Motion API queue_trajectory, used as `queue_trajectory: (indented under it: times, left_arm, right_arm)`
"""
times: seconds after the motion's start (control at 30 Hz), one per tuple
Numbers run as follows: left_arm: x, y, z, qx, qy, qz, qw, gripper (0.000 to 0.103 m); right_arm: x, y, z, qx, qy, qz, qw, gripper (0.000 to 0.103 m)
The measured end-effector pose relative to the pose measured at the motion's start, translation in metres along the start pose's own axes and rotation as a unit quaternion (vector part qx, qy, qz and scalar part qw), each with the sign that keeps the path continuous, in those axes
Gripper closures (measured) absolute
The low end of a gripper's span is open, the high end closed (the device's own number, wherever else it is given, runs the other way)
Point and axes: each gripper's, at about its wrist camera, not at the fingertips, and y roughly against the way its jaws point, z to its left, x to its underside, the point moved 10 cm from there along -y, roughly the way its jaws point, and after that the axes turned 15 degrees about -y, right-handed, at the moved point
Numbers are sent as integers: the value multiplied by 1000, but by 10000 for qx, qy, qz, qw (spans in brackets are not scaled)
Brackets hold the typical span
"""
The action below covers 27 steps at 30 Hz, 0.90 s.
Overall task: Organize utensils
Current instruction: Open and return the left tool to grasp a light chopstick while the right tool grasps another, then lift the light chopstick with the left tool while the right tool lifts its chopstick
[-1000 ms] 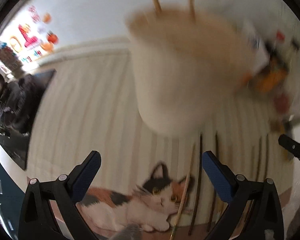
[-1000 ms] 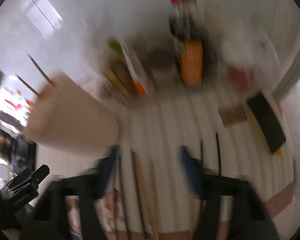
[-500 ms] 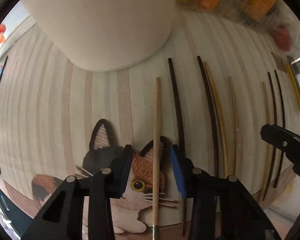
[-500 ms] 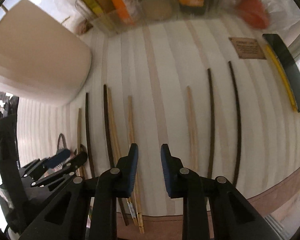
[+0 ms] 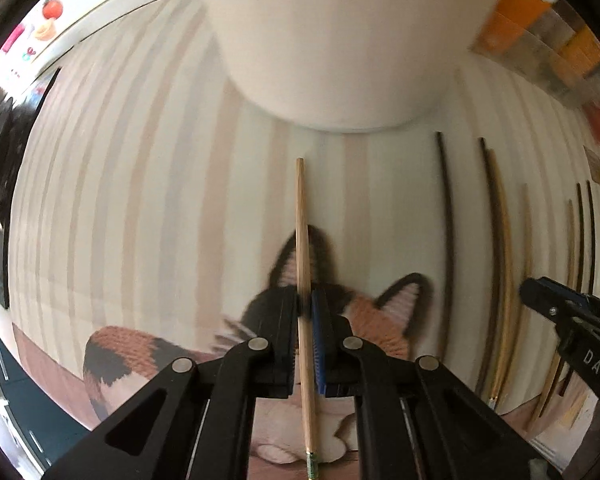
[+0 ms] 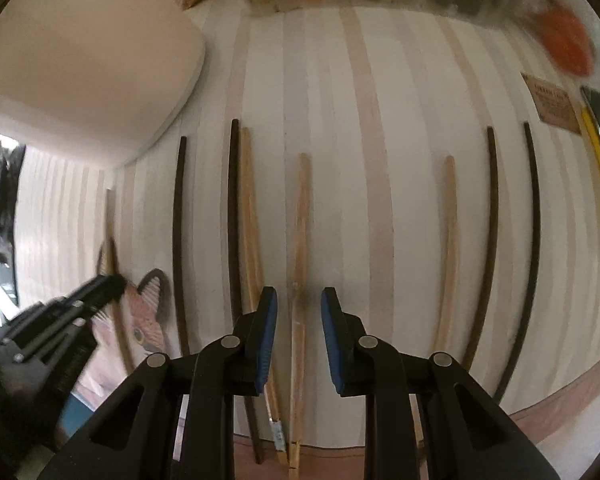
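Here, in my left wrist view, my left tool (image 5: 305,308) is clamped on a light wooden chopstick (image 5: 302,240) lying on the striped mat (image 5: 140,200), just before the white holder (image 5: 340,40). In the right wrist view, my right tool (image 6: 299,320) stands open astride another pale chopstick (image 6: 301,220) near the mat's near edge.
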Motion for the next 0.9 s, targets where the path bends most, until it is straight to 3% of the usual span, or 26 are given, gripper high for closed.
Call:
queue_trajectory:
  times: [0.07, 0.23, 0.43, 0.53, 0.67, 0.77, 0.9]
  left_arm:
    - [4, 1, 7, 4, 49, 11, 10000, 98]
    - [4, 1, 17, 81, -71, 49, 9999, 97]
    - [-7, -5, 19, 124, -620, 103, 9979, 97]
    - [-5, -7, 22, 226, -450, 159, 9986, 97]
    - [-17, -10, 44, 336, 276, 201, 9989, 98]
    - [-19, -13, 58, 664, 663, 246, 9953, 97]
    - [-23, -14, 58, 698, 144, 283, 9971, 92]
  right_arm:
    - [-1, -1, 1, 143, 57, -26, 9999, 96]
    - [-2, -2, -10, 405, 139, 35, 9991, 96]
    - [-6, -6, -22, 491, 240, 218, 9983, 96]
    - [-11, -4, -24, 605, 295, 247, 9974, 96]
    - [-13, -2, -19, 700, 333, 235, 9967, 96]
    - [-14, -6, -14, 720, 326, 84, 9968, 96]
    - [-21, -6, -11, 705, 427, 247, 9963, 96]
